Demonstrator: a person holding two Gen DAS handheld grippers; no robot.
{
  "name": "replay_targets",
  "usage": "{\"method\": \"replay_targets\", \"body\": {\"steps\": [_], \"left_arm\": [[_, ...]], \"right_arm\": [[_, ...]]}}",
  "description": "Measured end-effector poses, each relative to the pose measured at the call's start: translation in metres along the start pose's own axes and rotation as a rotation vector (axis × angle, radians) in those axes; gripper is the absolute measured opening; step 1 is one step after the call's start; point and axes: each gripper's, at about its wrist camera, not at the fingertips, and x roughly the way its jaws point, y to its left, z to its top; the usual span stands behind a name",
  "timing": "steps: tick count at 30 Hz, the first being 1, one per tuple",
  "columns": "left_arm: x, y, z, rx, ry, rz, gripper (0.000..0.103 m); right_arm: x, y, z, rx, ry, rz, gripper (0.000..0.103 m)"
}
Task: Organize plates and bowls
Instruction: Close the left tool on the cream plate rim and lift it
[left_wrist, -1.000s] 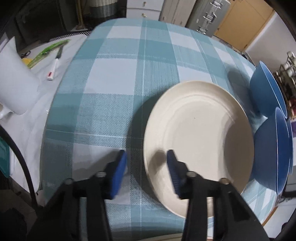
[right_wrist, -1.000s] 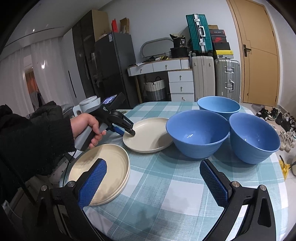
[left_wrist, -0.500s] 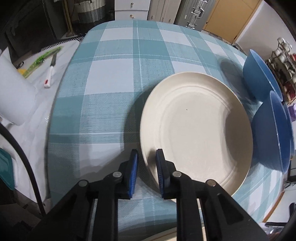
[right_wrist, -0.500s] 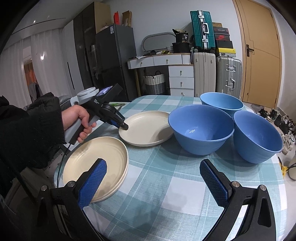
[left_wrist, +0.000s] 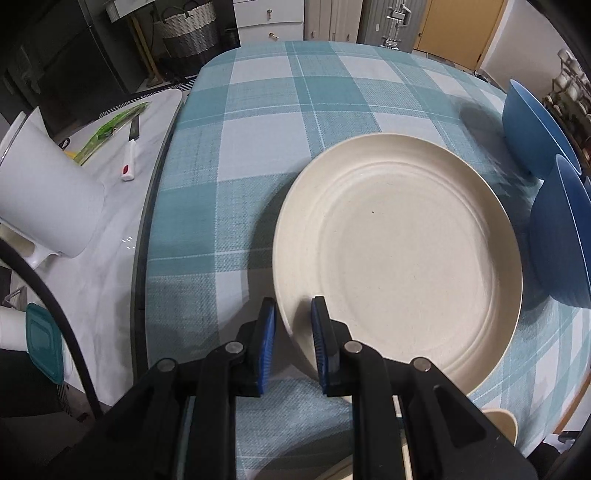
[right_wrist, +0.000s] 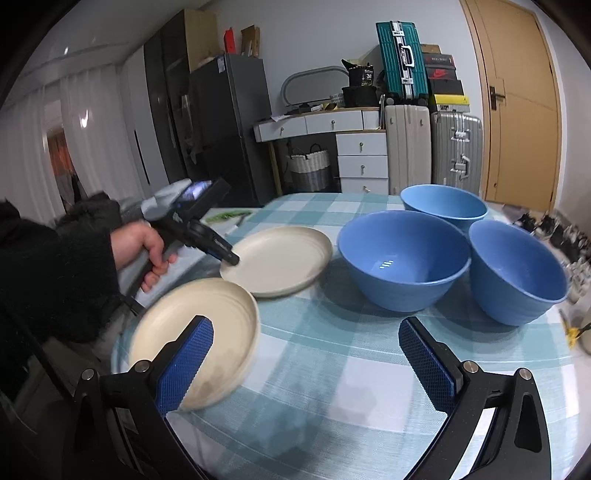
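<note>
Left tool (left_wrist: 293, 341) pinched on far plate (left_wrist: 399, 254) rim, raised off desk (left_wrist: 258, 122); right tool (right_wrist: 306, 363) wide open, empty; near plate (right_wrist: 192, 332) and three bowls (right_wrist: 402, 258) unstacked, sorting barely begun.

Left tongs (left_wrist: 293, 343) pinch the cream plate (left_wrist: 399, 254) rim.
</note>
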Motion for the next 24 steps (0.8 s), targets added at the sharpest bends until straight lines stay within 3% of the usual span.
{"method": "replay_targets", "body": {"steps": [7,12,16,19,24], "left_arm": [[-0.002,0.008,-0.006,0.016,0.003,0.007,0.017],[-0.003,0.011,-0.009,0.042,0.011,0.010,0.017],[-0.003,0.019,-0.008,0.010,0.030,-0.015,0.017],[-0.003,0.020,-0.005,0.024,0.028,-0.007,0.017],[-0.001,0.031,-0.002,-0.014,0.037,-0.050,0.017]], "right_arm": [[0.037,0.004,0.053,0.079,0.001,0.091,0.102],[0.099,0.010,0.093,0.086,0.092,0.094,0.102],[0.132,0.039,0.125,-0.084,0.056,0.047,0.102],[0.175,0.054,0.143,-0.146,0.151,-0.001,0.102],[0.249,0.052,0.160,-0.095,0.296,-0.065,0.101]]}}
